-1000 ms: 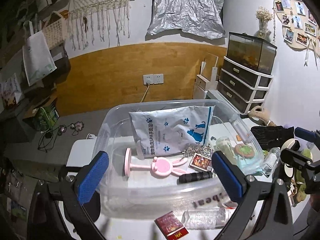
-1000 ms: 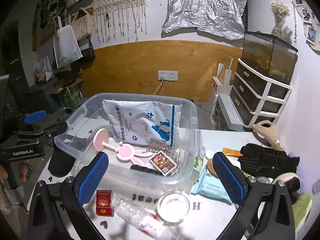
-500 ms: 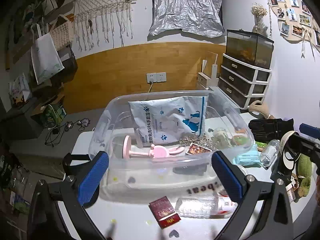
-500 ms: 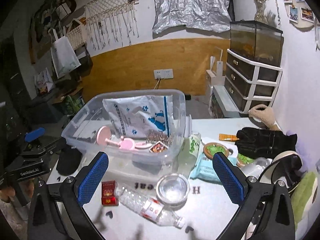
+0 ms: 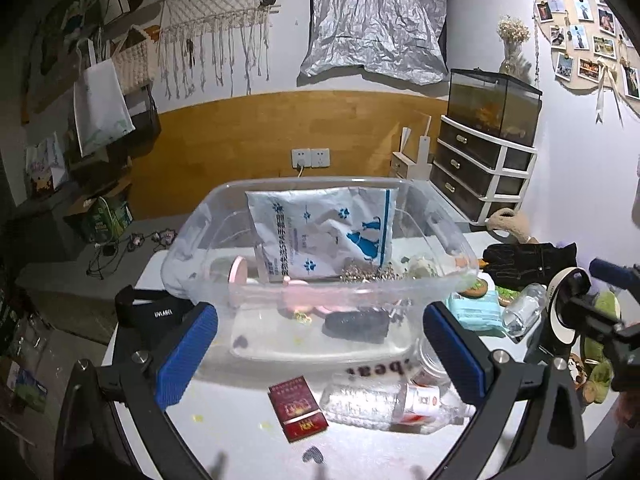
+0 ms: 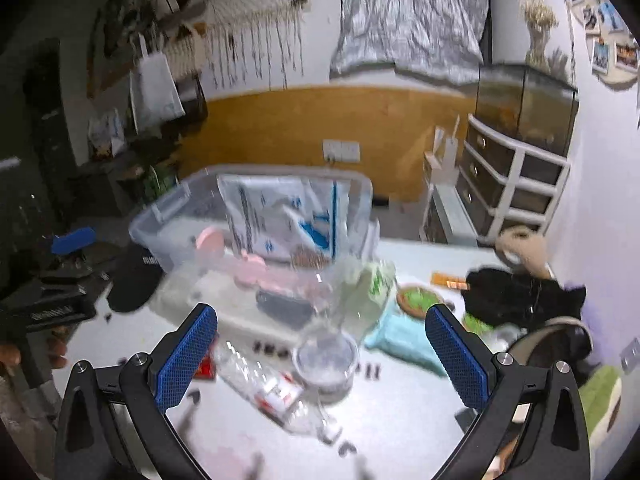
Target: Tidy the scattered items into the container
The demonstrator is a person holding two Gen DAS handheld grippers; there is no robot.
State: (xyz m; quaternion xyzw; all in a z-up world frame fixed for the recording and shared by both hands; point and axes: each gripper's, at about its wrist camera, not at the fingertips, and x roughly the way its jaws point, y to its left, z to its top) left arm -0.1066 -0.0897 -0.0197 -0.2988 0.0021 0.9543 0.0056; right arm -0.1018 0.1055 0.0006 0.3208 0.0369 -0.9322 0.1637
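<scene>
- Black cap (image 5: pixel 148 312): lies on the white table (image 5: pixel 224 432) at the far left, touching the bin's left end.
- Left gripper (image 5: pixel 320 356): jaws wide apart, blue pads (image 5: pixel 186 350) holding nothing; it hangs over the table's near edge, facing the bin.
- Clear plastic bin (image 5: pixel 400 284): stands mid-table. Inside it, a white pouch with blue paw prints (image 5: pixel 324 236) leans against the back wall; a pink stand (image 5: pixel 240 272), a small chain heap (image 5: pixel 368 274) and a dark cylinder (image 5: pixel 356 322) rest on the floor.
- Red packet (image 5: pixel 298 408): flat on the table in front of the bin, between the left gripper's fingers as seen from the left wrist.
- Clear bottle (image 5: pixel 384 402): lies on its side just right of the packet.
- Round clear dish (image 6: pixel 326 360): near the bin's front right corner, just beyond the bottle; blurred in the right wrist view.
- Right gripper (image 6: pixel 320 356): jaws wide apart, holding nothing, above the bottle and dish.
- Teal pack (image 5: pixel 474 308): just right of the bin, with a round green-topped piece (image 6: pixel 418 300) at its far end.
- Second small bottle (image 5: pixel 520 306): right of the pack.
- Black glove (image 5: pixel 528 260): far right, behind that bottle, with a tan plush (image 5: pixel 508 222) beyond it.
- Tape roll (image 5: pixel 566 308): at the right edge, near the glove.
</scene>
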